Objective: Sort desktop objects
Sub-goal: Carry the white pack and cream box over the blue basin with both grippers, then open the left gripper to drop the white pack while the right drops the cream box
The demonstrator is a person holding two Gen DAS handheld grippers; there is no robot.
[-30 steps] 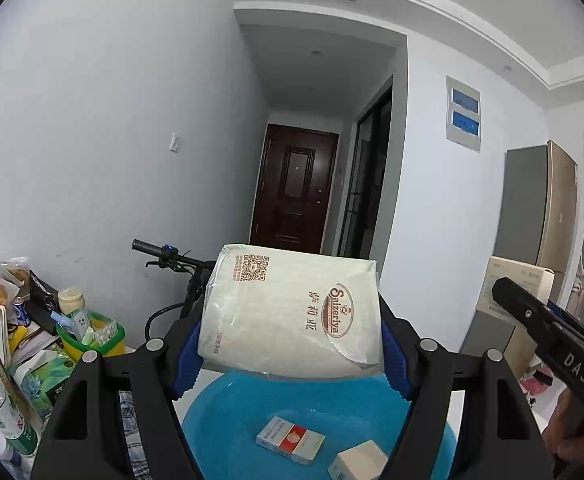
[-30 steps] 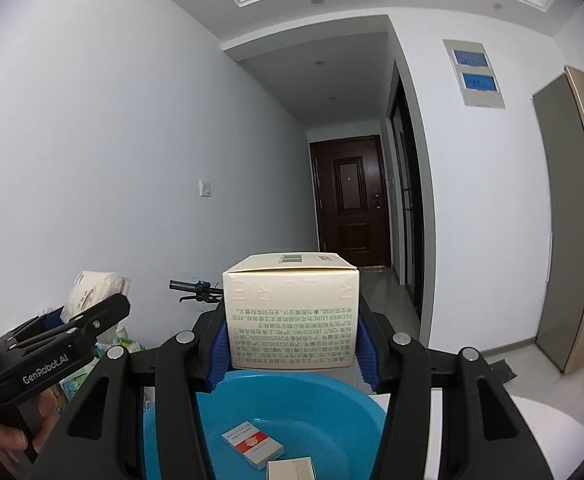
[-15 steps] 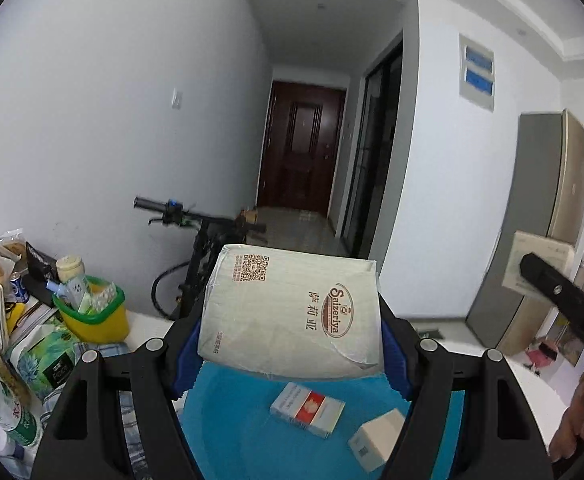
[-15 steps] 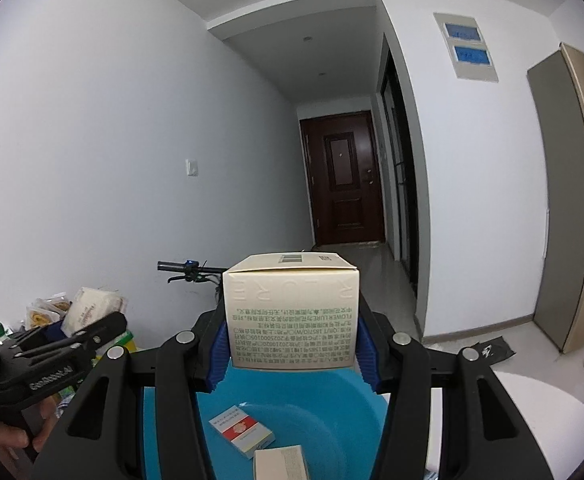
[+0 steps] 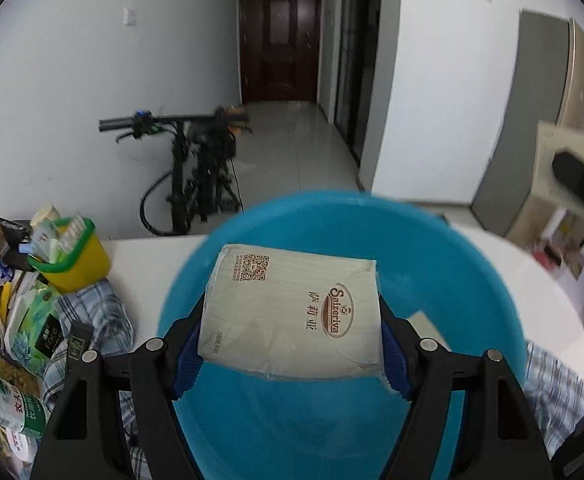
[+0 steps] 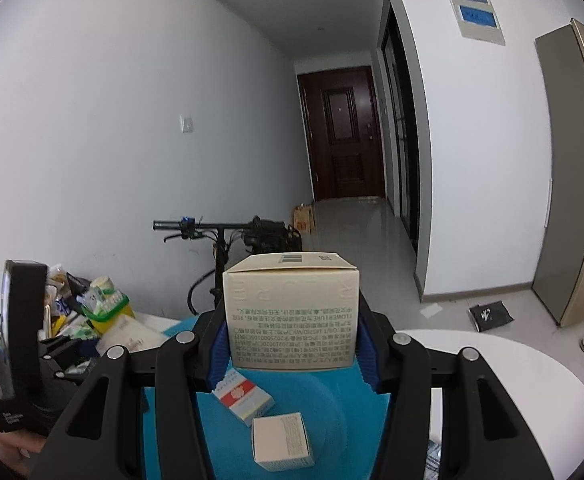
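White tabletop (image 5: 151, 256), hallway with dark door behind, parked bike against the wall. Blue basin (image 5: 472, 280) sits mid-table; clutter pile at its left: yellow-green tub (image 5: 77, 264), snack bags, a bottle, plaid cloth (image 5: 91, 312).

Left gripper (image 5: 289, 344) is clamped on the tissue pack (image 5: 292, 308), blue pads pressing both short ends, so the pack's long axis runs across the jaws. Gripper is pitched steeply down and the pack hangs directly over the basin's interior, not touching the bottom as far as I can tell. A corner of a pale box shows just past the pack's right edge, inside the basin.

Right gripper (image 6: 292, 344) is closed on the cream carton (image 6: 292, 312), pads on its two side faces, printed text upside down toward the camera. It points nearly level; the carton sits over the basin's near side, higher than the left hand's load. Below it in the basin: red-white cigarette pack (image 6: 243, 400) and small white box (image 6: 281, 440), lying close, perhaps touching.

Judgement: both items are bound for the basin. Left hand is nearer and already aimed in, so its drop likely comes first, straight down. Landing spot matters: the pale box lies just right of the pack, so releasing toward the basin's left-centre keeps it from stacking crooked.
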